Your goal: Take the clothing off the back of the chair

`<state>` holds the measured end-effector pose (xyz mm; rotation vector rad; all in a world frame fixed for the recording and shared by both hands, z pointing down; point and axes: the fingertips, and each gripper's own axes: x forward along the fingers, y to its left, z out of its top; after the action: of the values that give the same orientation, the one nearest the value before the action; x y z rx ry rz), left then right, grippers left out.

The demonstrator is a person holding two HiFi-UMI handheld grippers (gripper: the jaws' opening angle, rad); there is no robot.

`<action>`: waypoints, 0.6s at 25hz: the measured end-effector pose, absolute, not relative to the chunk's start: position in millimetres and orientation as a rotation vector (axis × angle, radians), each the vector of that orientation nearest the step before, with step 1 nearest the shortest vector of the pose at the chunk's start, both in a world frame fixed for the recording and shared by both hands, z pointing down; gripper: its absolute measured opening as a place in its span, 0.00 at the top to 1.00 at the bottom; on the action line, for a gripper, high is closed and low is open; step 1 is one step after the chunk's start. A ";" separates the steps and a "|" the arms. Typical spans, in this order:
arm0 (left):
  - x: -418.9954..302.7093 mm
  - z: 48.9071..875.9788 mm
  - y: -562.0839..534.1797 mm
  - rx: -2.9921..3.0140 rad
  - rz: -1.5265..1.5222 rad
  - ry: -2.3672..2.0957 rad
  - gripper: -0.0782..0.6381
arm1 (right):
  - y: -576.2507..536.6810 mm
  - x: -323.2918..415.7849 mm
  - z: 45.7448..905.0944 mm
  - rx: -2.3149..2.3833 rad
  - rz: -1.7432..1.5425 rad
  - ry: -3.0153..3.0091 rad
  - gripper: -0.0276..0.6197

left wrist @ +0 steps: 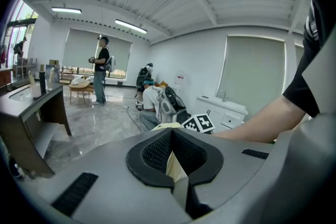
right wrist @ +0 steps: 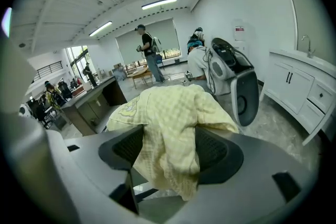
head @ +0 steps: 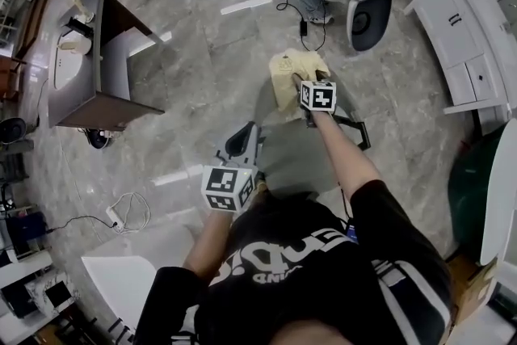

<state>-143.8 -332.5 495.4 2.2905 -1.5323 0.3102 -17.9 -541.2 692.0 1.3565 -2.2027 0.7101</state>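
The yellow checked garment (head: 292,75) lies draped over the back of the grey chair (head: 295,161). The right claw (right wrist: 167,157) is spread wide around it, and a fold of the cloth hangs between the two jaws without being pinched. The left claw (left wrist: 173,157), nearer the person, has its tips drawn together and grips nothing.

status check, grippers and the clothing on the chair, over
Right gripper open, jaws astride the yellow clothing. Left gripper shut, empty. Clothing draped over the back of the chair. No obstruction seen.
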 end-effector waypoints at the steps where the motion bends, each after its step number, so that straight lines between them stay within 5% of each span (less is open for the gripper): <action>1: -144.8 496.1 -331.7 2.287 0.312 -1.535 0.87 | -542.1 -17.9 693.6 1.369 0.721 -2.192 0.54; 12: -157.6 497.8 -329.8 2.256 0.311 -1.564 0.87 | -546.5 -13.5 698.3 1.425 0.728 -2.114 0.55; 15: -159.0 497.8 -328.6 2.252 0.312 -1.561 0.87 | -545.6 -15.5 697.8 1.389 0.742 -2.119 0.67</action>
<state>-159.0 -328.6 497.8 2.2519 -1.5611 0.3122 -15.5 -545.6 697.8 1.3894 -2.1188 0.7418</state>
